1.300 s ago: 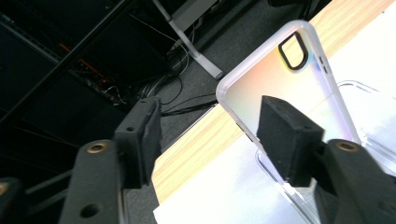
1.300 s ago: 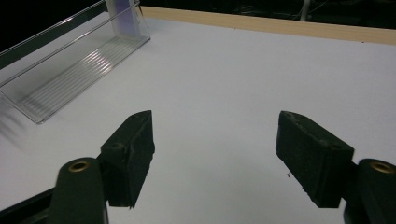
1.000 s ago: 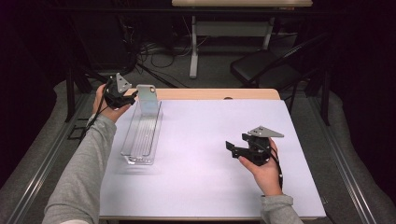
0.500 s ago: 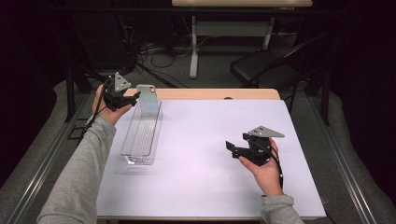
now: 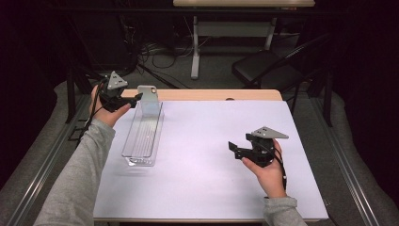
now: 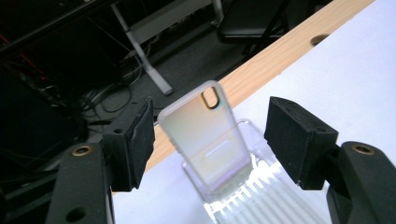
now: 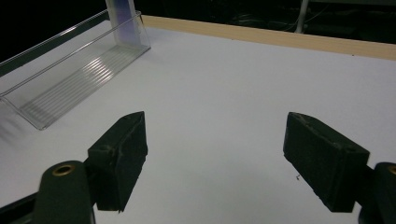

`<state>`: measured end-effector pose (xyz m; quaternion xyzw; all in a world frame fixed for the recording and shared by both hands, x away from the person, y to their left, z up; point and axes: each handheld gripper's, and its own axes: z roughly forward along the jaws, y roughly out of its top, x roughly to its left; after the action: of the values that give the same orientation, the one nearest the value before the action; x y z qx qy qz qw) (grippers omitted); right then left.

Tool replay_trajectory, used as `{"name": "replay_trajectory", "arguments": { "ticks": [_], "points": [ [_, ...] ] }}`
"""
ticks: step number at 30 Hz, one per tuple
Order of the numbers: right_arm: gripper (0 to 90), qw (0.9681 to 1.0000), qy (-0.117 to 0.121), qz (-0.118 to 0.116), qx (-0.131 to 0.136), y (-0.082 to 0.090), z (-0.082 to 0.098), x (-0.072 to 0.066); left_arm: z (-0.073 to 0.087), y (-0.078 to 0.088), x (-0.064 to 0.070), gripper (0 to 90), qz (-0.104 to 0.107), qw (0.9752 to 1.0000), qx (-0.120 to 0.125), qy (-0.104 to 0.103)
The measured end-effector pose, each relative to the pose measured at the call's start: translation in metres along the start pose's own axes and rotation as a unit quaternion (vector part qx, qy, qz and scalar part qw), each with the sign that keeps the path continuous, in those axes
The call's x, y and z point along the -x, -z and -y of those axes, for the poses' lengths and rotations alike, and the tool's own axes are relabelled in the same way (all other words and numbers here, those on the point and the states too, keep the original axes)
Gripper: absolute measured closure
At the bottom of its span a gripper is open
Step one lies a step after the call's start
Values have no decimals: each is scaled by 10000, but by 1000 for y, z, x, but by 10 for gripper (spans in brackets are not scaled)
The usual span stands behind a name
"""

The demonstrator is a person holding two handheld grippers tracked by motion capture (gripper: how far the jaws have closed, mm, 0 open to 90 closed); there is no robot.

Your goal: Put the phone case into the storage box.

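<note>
A clear phone case (image 5: 147, 99) stood upright at the far end of a long transparent rack (image 5: 141, 134) in the left half of the high view, on the white-covered table (image 5: 207, 179). The left gripper (image 5: 126, 100), held in a hand in the upper left of the frame, hovered just beside the case's top edge. In the left gripper view the case (image 6: 205, 135) rose between the two black fingers (image 6: 137, 140), with a gap on each side; the fingers had just been opening and pressed on nothing. The case's camera cut-out (image 6: 211, 97) showed near its top corner. At the lower right of the high view, the right gripper (image 5: 237, 149) rested in a hand above bare table. In the right gripper view its fingers (image 7: 122, 154) stood wide apart, empty, with the rack (image 7: 74, 74) at the upper left of that frame.
</note>
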<state>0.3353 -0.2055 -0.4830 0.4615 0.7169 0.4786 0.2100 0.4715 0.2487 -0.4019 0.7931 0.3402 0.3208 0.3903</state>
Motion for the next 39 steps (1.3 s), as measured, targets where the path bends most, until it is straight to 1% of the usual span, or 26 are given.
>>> {"name": "replay_trajectory", "arguments": {
  "ticks": [2,4,5,6,8,10,15,19,21,23,25,28,29,31,32,33,35,36,37,39],
  "points": [
    [213,10000,-28,8,8,1,0,0,-1,2,0,330,75,9999,37,110],
    [214,10000,-30,3,14,1,-1,0,-2,4,0,329,121,9998,36,175],
    [214,10000,-29,7,13,1,-1,0,-2,5,1,326,176,9995,63,256],
    [214,10000,-33,3,33,1,-1,0,-3,7,1,317,218,9993,69,295],
    [213,10000,-27,4,14,2,-1,0,-4,9,2,309,300,9990,69,331],
    [210,10000,-18,7,18,2,-1,0,-4,12,4,280,365,9987,80,355],
    [194,10000,-54,-15,55,3,-2,1,-7,17,7,280,495,9974,129,509],
    [177,9999,-111,0,99,5,-3,1,-8,19,10,269,693,9955,178,626],
    [173,9999,-131,21,106,6,-4,1,-8,20,12,254,824,9939,246,689],
    [173,9998,-134,29,116,7,-5,2,-8,21,14,213,935,9932,276,628],
    [171,9998,-122,36,140,8,-5,2,-8,23,16,210,1015,9921,328,659],
    [163,9998,-128,54,154,10,-6,2,-8,25,19,201,1060,9914,377,662],
    [161,9998,-147,51,142,10,-6,2,-9,27,22,193,1125,9908,374,652],
    [156,9998,-90,37,150,11,-7,2,-9,28,25,184,1135,9913,318,582],
    [156,9999,-82,18,143,12,-7,2,-9,28,25,183,1135,9913,318,582],
    [155,9999,-70,15,145,12,-7,1,-8,31,29,181,1212,9906,320,553],
    [146,9999,-77,-25,114,12,-7,1,-7,34,31,180,1304,9889,370,613],
    [144,9999,-80,-22,115,12,-7,0,-7,36,33,178,1281,9893,365,596],
    [141,9999,-84,-20,105,12,-7,-1,-7,37,34,166,1314,9891,359,555],
    [121,10000,-21,-41,53,12,-8,-3,-5,41,37,157,1436,9870,419,589]
  ]
}}
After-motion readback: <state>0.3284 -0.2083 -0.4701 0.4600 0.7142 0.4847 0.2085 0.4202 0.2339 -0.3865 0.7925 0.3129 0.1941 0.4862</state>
